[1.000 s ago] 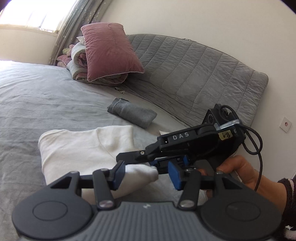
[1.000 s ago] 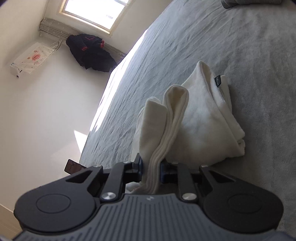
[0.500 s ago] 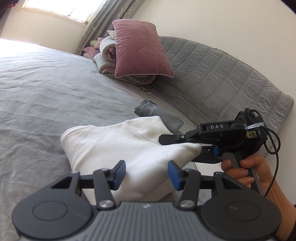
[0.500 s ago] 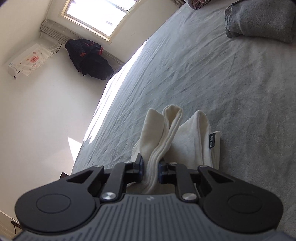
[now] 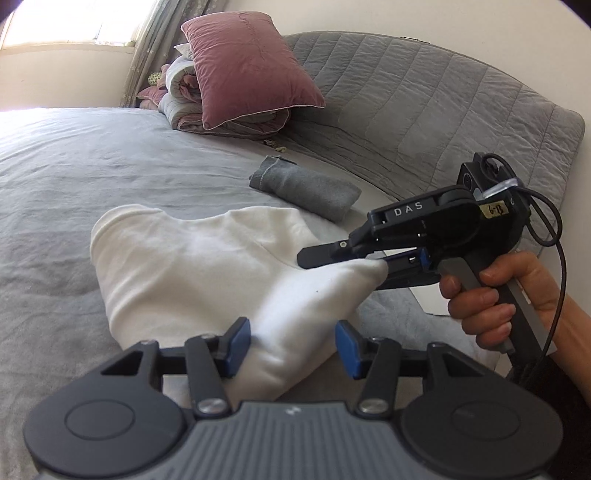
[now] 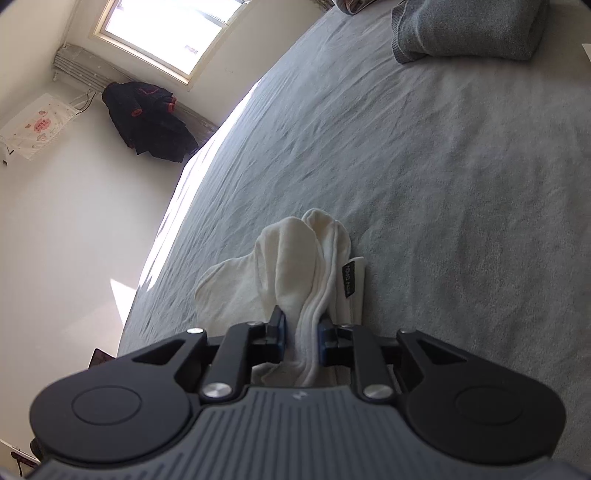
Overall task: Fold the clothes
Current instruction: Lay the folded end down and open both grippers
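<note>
A white garment (image 5: pixel 184 266) lies partly folded on the grey bed (image 5: pixel 74 166). My right gripper (image 5: pixel 354 264), held by a hand (image 5: pixel 498 295), pinches one corner and lifts it off the bed. In the right wrist view that bunched edge (image 6: pixel 306 332) runs between the pads of the right gripper (image 6: pixel 302 328), with the garment (image 6: pixel 288 258) trailing ahead. Its jaws are opening, though the pads still press the cloth. My left gripper (image 5: pixel 291 347) is open and straddles the garment's near fold, with a small gap at the right pad.
A folded grey cloth (image 5: pixel 306 192) lies beyond the garment, also at the top of the right wrist view (image 6: pixel 461 29). A pink pillow (image 5: pixel 247 66) rests on rolled bedding against the quilted headboard (image 5: pixel 424 110). A dark jacket (image 6: pixel 147 122) hangs under the window.
The left gripper came forward and down until the garment's near fold sits between its jaws. The right gripper carried the pinched corner along, and the grey cloth came into its view.
</note>
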Tool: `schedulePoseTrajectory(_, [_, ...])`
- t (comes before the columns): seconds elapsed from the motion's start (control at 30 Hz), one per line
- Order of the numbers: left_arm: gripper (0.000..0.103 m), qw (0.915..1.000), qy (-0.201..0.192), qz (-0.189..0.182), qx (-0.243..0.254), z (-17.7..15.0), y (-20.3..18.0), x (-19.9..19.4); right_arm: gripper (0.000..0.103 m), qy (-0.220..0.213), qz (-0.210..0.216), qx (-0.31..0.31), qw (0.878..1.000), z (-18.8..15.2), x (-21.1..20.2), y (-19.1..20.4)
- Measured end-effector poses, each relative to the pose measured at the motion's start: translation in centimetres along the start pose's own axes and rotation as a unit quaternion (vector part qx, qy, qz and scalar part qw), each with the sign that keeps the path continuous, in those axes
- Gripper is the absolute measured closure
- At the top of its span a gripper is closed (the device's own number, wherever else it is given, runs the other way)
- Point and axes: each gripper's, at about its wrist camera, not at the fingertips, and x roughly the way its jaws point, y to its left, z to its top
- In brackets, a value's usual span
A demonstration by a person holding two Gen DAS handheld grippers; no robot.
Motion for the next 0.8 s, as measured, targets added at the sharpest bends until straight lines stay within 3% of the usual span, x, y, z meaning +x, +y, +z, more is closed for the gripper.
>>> schedulePoseTrajectory(0.13, [0.052,0.9997,-0.024,-0.01,-0.003,0.9,-0.3,-1.0,0.077,-0.029,-0.029,-0.079,0.996,-0.6,-1.2,2.3])
schedulePoseTrajectory(0.3, [0.055,0.9992,-0.039,-0.012,-0.001,1.0,-0.7,-0.9,0.077,-0.075,-0.071,-0.182,0.978,-2.0,-1.9,4.9])
schedulePoseTrajectory(0.47, [0.055,0.9992,-0.034,-0.02,0.007,1.2,-1.1,-0.3,0.072,-0.054,-0.126,-0.209,0.968,-1.8,-1.7,4.8])
schedulePoseTrajectory(0.63, [0.055,0.9988,-0.037,-0.034,0.002,1.5,-1.2,0.0,0.072,-0.088,-0.111,-0.183,0.973,-1.4,-3.5,3.9])
schedulePoseTrajectory(0.8, [0.058,0.9984,-0.041,-0.04,0.002,1.6,-1.6,0.7,0.072,-0.125,-0.09,-0.23,0.961,-2.2,-3.3,5.3])
